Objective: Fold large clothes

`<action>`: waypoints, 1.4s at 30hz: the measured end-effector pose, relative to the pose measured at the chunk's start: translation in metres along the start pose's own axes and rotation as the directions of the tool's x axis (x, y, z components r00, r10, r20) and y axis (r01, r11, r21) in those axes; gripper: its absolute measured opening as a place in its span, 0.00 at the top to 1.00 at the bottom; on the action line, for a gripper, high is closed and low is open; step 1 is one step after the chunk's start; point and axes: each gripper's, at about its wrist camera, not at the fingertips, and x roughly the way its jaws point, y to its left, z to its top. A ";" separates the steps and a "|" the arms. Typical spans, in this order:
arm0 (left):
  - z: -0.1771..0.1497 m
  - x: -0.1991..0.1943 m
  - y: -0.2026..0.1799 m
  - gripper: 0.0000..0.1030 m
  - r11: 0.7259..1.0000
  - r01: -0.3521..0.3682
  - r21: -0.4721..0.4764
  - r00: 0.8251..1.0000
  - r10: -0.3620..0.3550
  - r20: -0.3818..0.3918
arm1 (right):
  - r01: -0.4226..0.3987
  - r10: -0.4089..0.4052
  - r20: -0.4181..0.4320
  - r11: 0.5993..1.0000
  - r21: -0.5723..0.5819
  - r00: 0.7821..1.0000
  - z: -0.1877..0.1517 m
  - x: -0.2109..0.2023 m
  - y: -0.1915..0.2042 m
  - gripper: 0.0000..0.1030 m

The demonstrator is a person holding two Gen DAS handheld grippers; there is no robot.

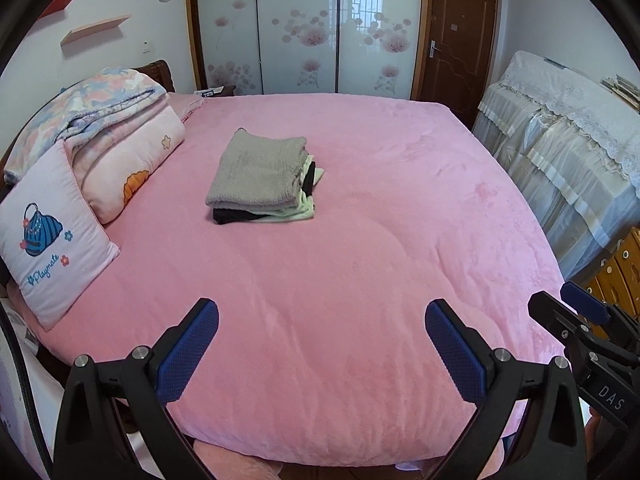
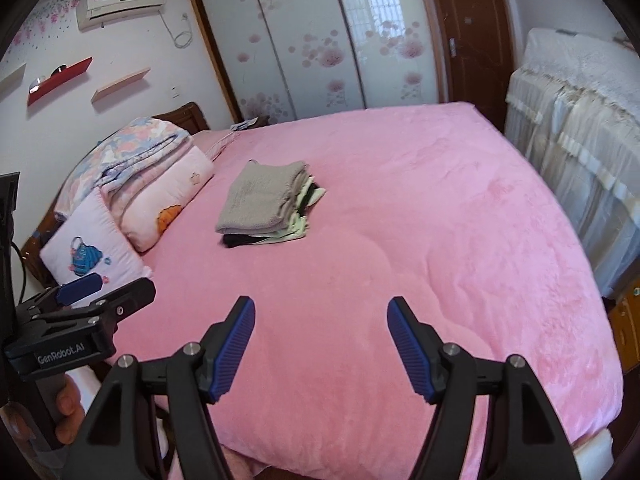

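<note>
A stack of folded clothes point(image 1: 262, 178) lies left of the middle of the pink bed point(image 1: 380, 240), a grey knit on top, with pale green, white and black pieces under it. In the right wrist view the same stack point(image 2: 266, 204) sits far ahead of both grippers. My left gripper point(image 1: 322, 316) hangs over the near edge of the bed, jaws wide apart with nothing between them. My right gripper point(image 2: 321, 314) is also open and empty over the near edge. Each gripper shows in the other's view, the right gripper point(image 1: 576, 312) at the right, the left gripper point(image 2: 96, 296) at the left.
Folded quilts point(image 1: 116, 132) and a pillow point(image 1: 48, 236) with a blue bag picture line the bed's left side. A lace-covered cabinet point(image 1: 560, 152) stands along the right. Sliding wardrobe doors point(image 1: 304, 28) and a brown door point(image 1: 456, 40) are behind the bed. A hand point(image 2: 68, 408) holds the left gripper's handle.
</note>
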 end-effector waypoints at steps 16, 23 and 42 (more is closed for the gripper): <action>-0.071 0.055 -0.009 0.00 0.998 0.018 -0.053 0.999 -0.020 -0.044 | 0.102 -0.103 0.019 0.995 0.016 0.995 -0.064 0.026 -0.013 0.33; -0.080 0.064 -0.014 0.00 1.000 0.006 -0.015 0.998 -0.007 -0.055 | 0.098 -0.098 0.017 0.995 0.028 0.995 -0.072 0.039 -0.014 0.27; -0.081 0.068 -0.020 0.01 0.999 0.044 -0.010 0.998 -0.044 -0.053 | 0.173 -0.174 0.039 0.985 0.022 0.984 -0.071 0.042 -0.018 0.27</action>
